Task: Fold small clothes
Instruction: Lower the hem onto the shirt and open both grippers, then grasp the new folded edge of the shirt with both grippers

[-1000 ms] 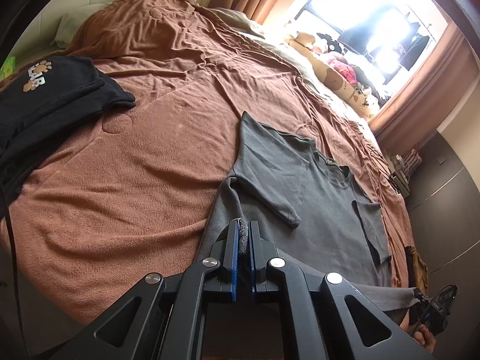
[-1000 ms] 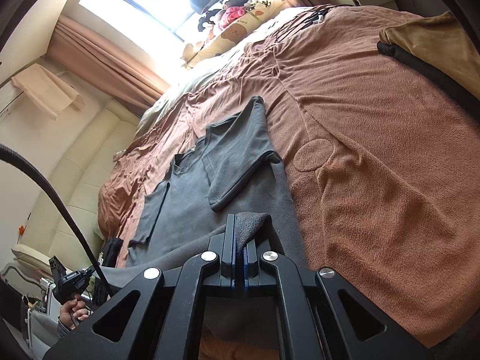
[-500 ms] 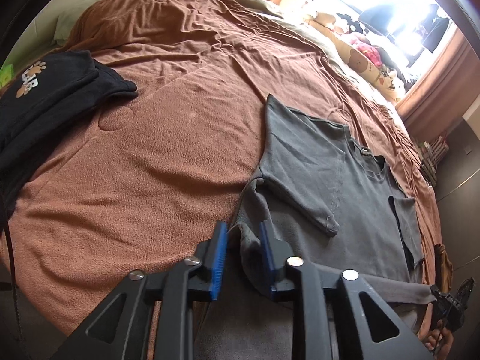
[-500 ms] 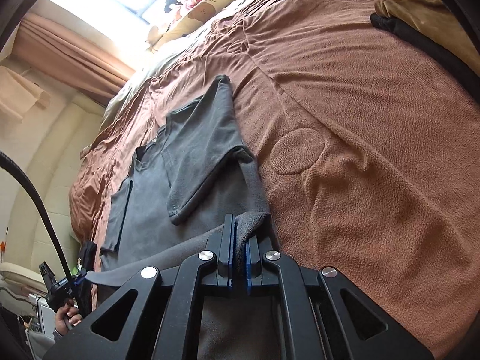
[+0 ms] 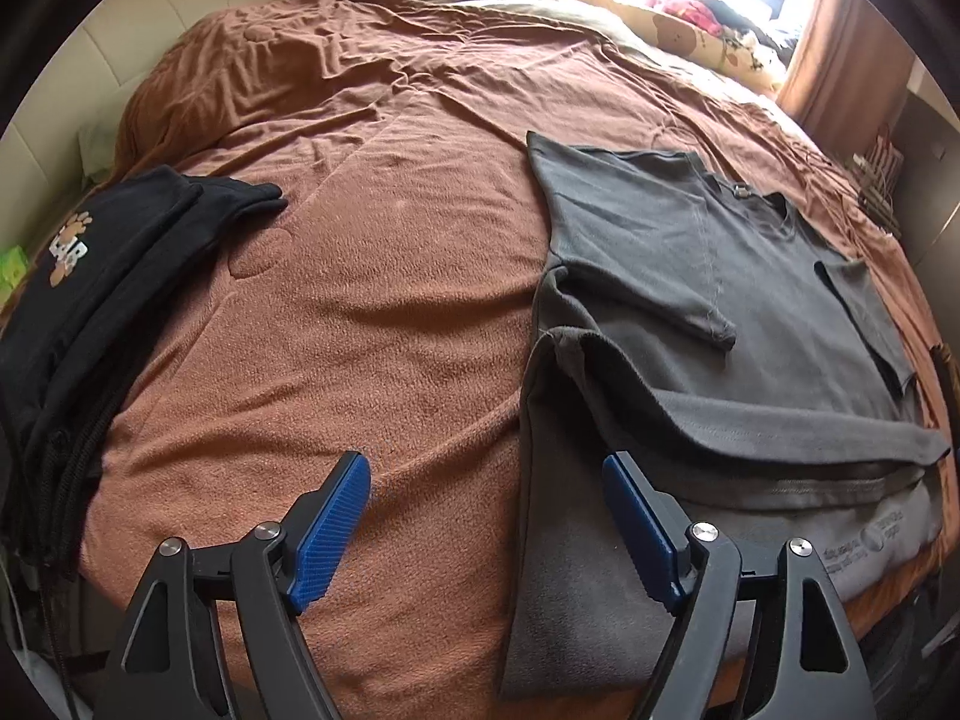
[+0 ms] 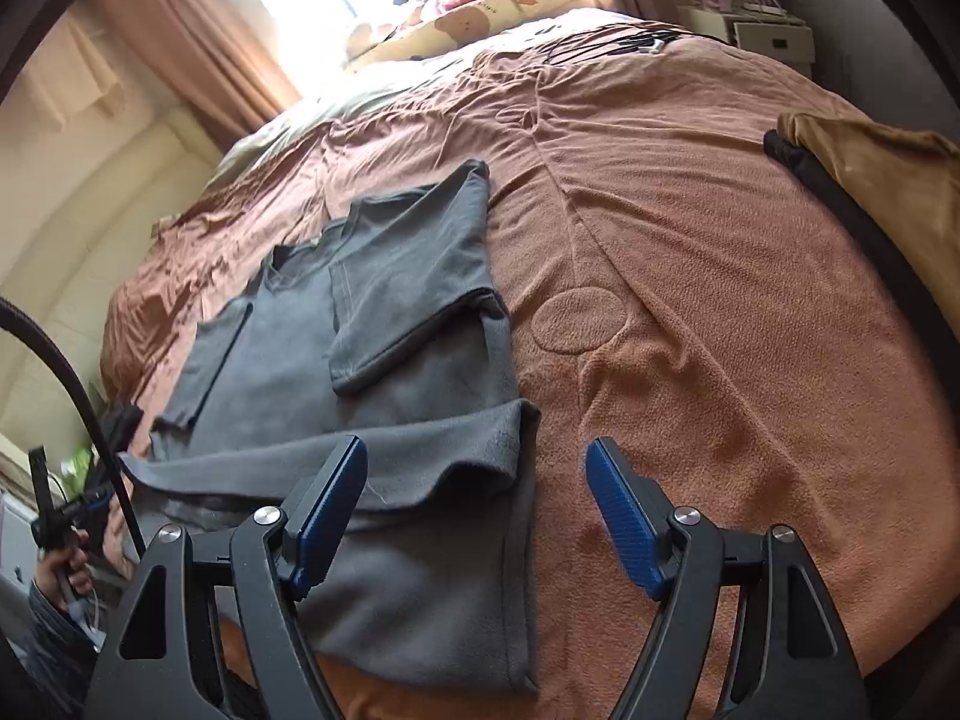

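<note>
Both the left gripper (image 5: 483,525) and right gripper (image 6: 477,513) hang jaws spread above the grey T-shirt (image 5: 690,276), its hem apparently folded up.

The grey T-shirt (image 5: 708,252) is showing a soft, matt knit cloth with stitched seams. The brown bedspread (image 5: 384,324) is presenting a rough, nubbly terry pile. The black garment (image 5: 114,276) is appearing as smooth matt cloth bearing a printed motif. The left gripper (image 5: 486,525) is displaying matt black plastic arms, ribbed blue pads (image 5: 637,528) and shiny metal screws (image 5: 704,531).
</note>
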### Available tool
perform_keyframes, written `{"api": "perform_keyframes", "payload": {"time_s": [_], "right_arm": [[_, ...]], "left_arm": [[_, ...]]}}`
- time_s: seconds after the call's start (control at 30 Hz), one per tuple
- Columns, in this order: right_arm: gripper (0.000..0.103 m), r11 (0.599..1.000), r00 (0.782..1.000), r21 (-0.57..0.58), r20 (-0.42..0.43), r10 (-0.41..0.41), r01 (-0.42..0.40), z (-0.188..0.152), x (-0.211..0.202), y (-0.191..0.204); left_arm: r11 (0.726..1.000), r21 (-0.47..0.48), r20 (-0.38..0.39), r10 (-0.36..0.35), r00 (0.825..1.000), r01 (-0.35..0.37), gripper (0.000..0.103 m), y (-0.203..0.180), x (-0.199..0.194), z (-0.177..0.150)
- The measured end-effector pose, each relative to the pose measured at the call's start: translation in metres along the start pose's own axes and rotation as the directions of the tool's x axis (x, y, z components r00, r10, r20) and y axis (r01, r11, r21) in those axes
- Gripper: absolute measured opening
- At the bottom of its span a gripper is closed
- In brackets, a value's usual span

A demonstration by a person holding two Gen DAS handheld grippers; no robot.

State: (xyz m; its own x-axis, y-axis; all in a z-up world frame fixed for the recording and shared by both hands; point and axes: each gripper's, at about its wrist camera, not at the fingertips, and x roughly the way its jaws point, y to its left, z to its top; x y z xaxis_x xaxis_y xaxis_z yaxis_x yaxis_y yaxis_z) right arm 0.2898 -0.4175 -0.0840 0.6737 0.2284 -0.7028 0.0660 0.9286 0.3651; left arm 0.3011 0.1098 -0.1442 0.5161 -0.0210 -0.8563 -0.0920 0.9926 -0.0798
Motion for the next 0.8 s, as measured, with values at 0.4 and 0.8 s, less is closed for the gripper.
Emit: {"api": "perform_keyframes", "payload": {"time_s": [0.4,0.8], "right_arm": [[0.074,0.972,0.979,-0.19,-0.125,-0.16,0.135,-0.014,0.012,0.027],[0.074,0.924,0.943,-0.297,-0.152,-0.296,0.242,-0.009,0.064,0.048]], "left_arm": [[0.987,0.149,-0.073,0.065,0.995,-0.053,0.081,-0.01,0.03,0.002],[0.984,0.165,-0.069,0.079,0.994,-0.067,0.081,-0.019,0.056,0.026]]}}
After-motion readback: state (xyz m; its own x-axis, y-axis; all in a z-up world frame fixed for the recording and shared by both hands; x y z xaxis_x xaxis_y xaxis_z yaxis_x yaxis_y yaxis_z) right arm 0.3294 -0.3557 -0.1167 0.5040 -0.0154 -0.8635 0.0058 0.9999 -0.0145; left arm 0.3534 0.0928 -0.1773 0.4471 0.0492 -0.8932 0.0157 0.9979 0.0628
